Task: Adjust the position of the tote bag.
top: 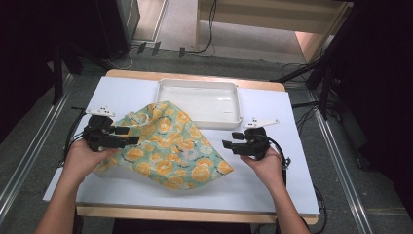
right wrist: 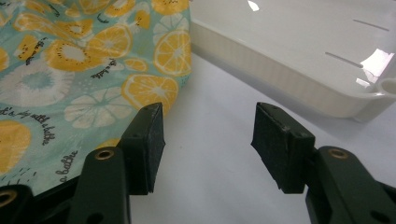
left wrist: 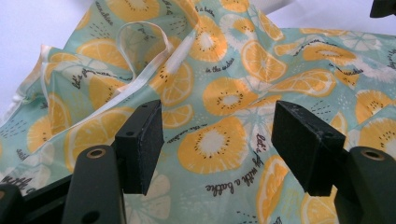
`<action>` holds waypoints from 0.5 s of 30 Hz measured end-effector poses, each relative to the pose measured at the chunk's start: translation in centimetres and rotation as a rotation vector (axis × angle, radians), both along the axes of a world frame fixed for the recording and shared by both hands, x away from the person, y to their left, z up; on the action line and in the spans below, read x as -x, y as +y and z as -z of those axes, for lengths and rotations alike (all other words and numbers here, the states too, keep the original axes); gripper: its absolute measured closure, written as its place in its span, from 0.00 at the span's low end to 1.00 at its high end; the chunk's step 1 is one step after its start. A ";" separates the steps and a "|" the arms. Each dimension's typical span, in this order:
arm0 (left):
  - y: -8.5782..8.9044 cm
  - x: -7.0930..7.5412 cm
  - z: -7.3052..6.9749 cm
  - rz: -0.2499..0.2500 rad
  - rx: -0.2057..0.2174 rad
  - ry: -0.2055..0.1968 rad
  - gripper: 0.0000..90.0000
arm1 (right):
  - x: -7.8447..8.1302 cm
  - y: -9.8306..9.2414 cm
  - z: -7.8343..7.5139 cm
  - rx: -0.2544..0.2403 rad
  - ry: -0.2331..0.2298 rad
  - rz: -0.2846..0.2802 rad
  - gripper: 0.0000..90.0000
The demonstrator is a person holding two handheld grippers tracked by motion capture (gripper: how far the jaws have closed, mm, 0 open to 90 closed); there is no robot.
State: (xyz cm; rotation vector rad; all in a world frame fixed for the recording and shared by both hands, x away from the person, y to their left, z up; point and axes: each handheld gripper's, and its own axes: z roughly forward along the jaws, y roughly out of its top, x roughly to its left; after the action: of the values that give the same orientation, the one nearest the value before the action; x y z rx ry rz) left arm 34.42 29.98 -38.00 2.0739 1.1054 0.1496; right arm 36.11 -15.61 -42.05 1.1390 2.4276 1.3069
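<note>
A teal cloth printed with orange slices point(top: 168, 146) lies rumpled in the middle of the white table point(top: 272, 185), its far corner near the tray. My left gripper point(top: 127, 135) hovers over the cloth's left side with its jaws open and nothing between them; in the left gripper view the cloth point(left wrist: 224, 93) spreads under the jaws, with a white loop of trim point(left wrist: 140, 42) at the upper left. My right gripper point(top: 233, 140) is open just off the cloth's right edge, above bare table; in the right gripper view the cloth point(right wrist: 70, 65) lies to the left of its jaws.
A white plastic tray point(top: 199, 100) stands at the back middle of the table, its rim point(right wrist: 280, 79) close ahead of the right gripper. Bare white table lies to the right and front of the cloth. Cables and stands surround the table on the floor.
</note>
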 end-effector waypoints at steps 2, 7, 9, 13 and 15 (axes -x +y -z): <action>0.1 0.0 0.0 0.001 -0.001 0.004 0.38 | 0.0 0.2 0.0 0.005 0.003 -0.004 0.48; 0.1 0.0 0.1 0.001 -0.006 0.007 0.37 | -0.1 0.3 0.1 0.013 0.003 -0.011 0.47; 0.1 0.0 0.1 0.001 -0.006 0.007 0.37 | -0.1 0.3 0.1 0.013 0.005 -0.010 0.47; 0.2 0.0 0.0 -0.004 0.001 0.003 0.36 | -0.1 0.2 0.1 0.007 0.015 -0.011 0.49; 0.2 0.1 0.0 -0.003 0.001 0.002 0.36 | -0.1 0.3 0.2 0.008 0.021 -0.015 0.49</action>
State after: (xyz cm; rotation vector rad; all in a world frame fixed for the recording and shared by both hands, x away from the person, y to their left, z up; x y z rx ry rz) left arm 34.36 30.23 -37.98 2.0721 1.1103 0.1485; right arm 36.21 -15.30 -42.22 1.1405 2.4587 1.2946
